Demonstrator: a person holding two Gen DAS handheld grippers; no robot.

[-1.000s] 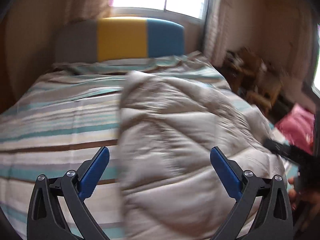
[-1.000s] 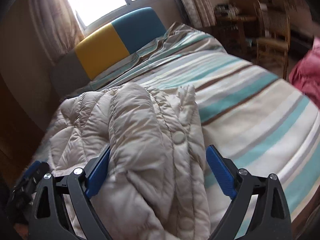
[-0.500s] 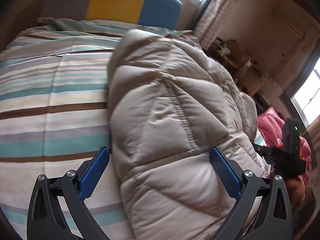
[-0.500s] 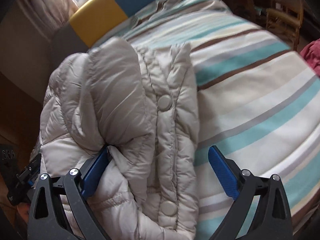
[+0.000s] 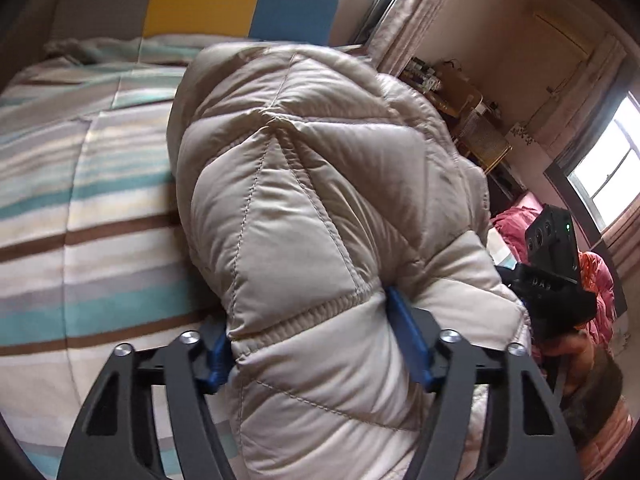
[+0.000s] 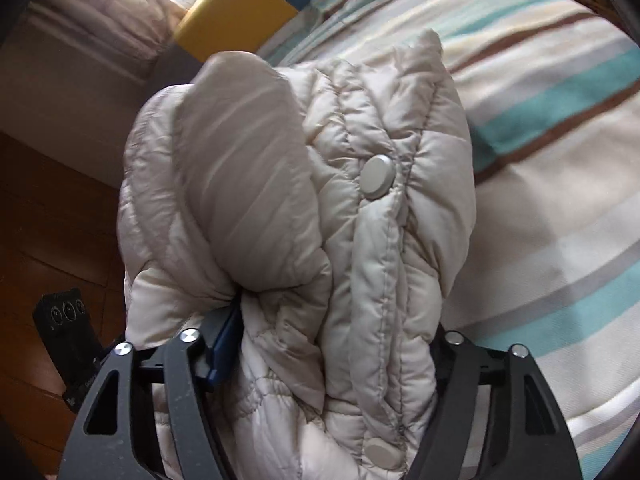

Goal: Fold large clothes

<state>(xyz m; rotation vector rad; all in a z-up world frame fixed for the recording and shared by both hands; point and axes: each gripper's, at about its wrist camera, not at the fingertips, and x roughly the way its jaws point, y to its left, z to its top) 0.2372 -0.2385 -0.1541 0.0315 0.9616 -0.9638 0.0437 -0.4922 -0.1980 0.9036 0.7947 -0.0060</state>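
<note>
Both grippers clamp a puffy beige jacket (image 5: pixel 320 200) on a striped bed (image 5: pixel 80 200).
The left gripper (image 5: pixel 320 344) and right gripper (image 6: pixel 332 352) have just been closing, their blue pads pinching padded folds bulging ahead of each.

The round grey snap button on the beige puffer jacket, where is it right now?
In the right wrist view, the snap button sits centre-right on the beige puffer jacket, beyond the right gripper, above the striped bedspread.

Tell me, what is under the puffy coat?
The puffy coat lies on a striped bedspread, which shows all around it. The part right under the coat is covered, so anything there is hidden.
</note>
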